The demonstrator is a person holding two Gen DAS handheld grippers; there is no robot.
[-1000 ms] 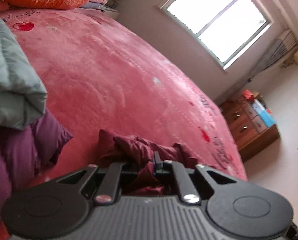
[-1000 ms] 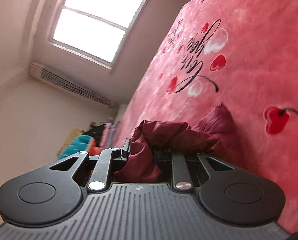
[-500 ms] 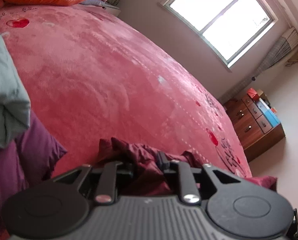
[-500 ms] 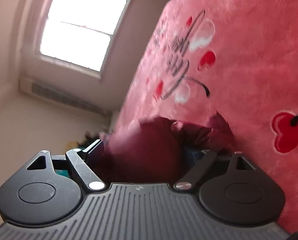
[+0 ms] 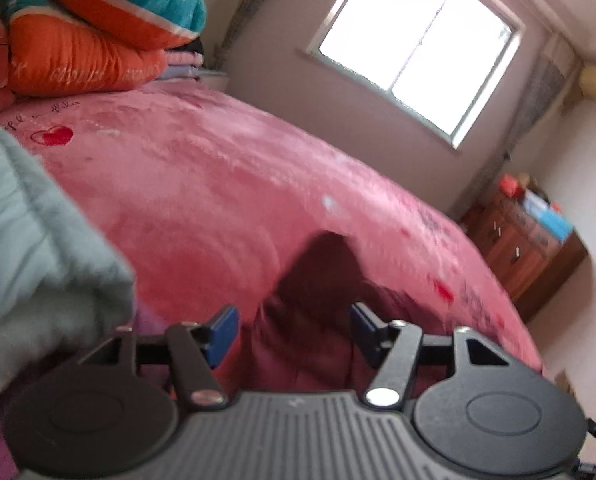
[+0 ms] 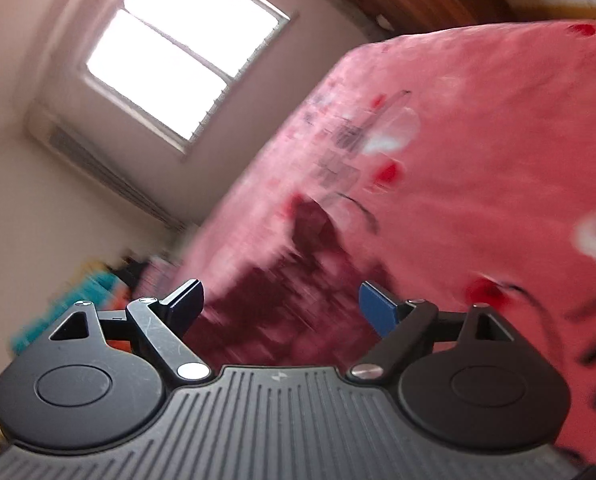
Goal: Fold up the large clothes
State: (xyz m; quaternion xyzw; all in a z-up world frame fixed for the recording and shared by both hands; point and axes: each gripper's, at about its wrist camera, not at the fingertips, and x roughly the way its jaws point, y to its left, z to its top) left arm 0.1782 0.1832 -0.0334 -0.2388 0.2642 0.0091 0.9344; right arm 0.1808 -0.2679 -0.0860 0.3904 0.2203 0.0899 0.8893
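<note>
The left gripper (image 5: pixel 294 334) has its blue pads wide apart, holding nothing. So does the right gripper (image 6: pixel 280 306). The dark red crumpled cloth (image 5: pixel 318 320) lies on the fuzzy pink blanket (image 5: pixel 202 200) (blurry) at 12 o'clock from both.

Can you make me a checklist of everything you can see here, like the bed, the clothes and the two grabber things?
Surface: pink bedspread printed with red hearts.
Job's things: dark red garment lying crumpled on it, blurred.
Clutter: pale green quilt; orange bedding stacked by the wall.
Grippers: left gripper open; right gripper open; both over the garment, gripping nothing.
Cables: nothing seen.
Surroundings: window; wooden dresser.
</note>
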